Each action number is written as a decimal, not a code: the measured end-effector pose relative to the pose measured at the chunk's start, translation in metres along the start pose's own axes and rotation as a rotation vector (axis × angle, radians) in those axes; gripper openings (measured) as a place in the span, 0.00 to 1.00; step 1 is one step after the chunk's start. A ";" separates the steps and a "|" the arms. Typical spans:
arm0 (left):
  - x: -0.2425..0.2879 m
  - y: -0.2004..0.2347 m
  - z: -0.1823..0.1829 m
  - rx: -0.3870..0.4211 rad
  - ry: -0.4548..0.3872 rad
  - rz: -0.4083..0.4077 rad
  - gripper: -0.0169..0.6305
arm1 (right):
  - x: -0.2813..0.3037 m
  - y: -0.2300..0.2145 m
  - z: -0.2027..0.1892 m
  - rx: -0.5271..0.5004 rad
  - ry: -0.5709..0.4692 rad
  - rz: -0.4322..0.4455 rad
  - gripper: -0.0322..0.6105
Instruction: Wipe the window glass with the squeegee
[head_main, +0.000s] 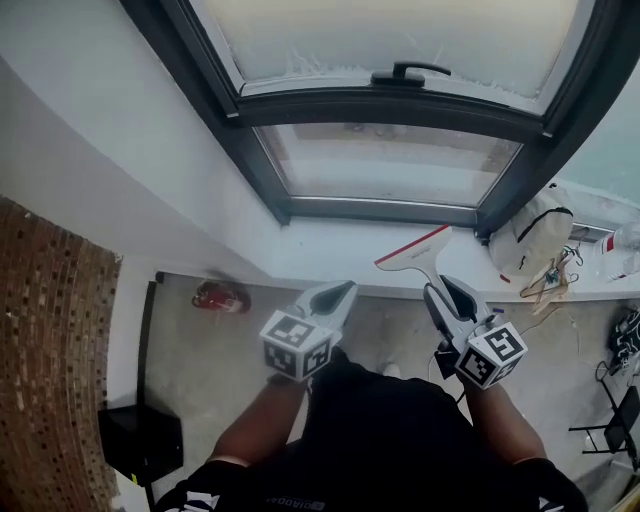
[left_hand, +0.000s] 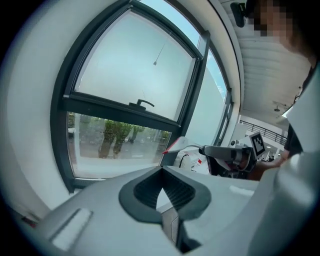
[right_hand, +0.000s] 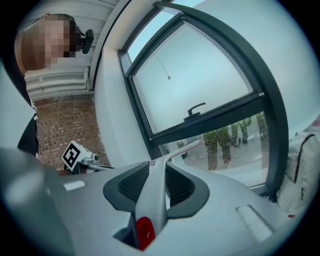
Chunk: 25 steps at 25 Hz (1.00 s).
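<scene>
A white squeegee (head_main: 418, 250) with a red-edged blade is held just below the lower window glass (head_main: 390, 165), its blade tilted over the white sill. My right gripper (head_main: 447, 292) is shut on its handle. In the right gripper view the squeegee (right_hand: 156, 190) runs between the jaws and points toward the lower window glass (right_hand: 235, 145). My left gripper (head_main: 338, 295) hovers to the left of the squeegee at the same height, shut with nothing in it. From the left gripper (left_hand: 161, 172) view, the squeegee (left_hand: 175, 145) and right gripper (left_hand: 222, 151) show to the right.
A dark frame with a black window handle (head_main: 410, 72) separates the frosted upper pane (head_main: 400, 30) from the lower one. A white bag (head_main: 535, 240) and hangers (head_main: 550, 282) lie on the sill at right. Below stand a red fire extinguisher (head_main: 220, 297), a black box (head_main: 140, 440) and a brick wall (head_main: 50, 350).
</scene>
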<state>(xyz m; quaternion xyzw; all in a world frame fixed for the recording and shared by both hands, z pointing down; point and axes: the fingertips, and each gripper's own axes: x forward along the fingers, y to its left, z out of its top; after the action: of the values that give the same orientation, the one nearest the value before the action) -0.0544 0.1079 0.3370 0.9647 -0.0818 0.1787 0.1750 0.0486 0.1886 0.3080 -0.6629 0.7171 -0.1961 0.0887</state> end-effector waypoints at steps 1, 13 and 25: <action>-0.003 -0.006 -0.004 -0.021 0.000 0.012 0.03 | -0.007 -0.003 -0.004 0.011 0.004 0.002 0.25; -0.015 -0.055 0.011 -0.001 -0.033 -0.056 0.03 | -0.050 0.009 0.007 0.064 -0.049 -0.011 0.25; -0.073 0.003 0.004 0.032 -0.029 -0.052 0.03 | 0.003 0.070 0.003 -0.011 -0.039 -0.004 0.25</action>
<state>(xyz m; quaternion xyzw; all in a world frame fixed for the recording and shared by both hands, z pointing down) -0.1210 0.1107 0.3070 0.9717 -0.0565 0.1613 0.1631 -0.0150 0.1882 0.2781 -0.6685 0.7149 -0.1795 0.0989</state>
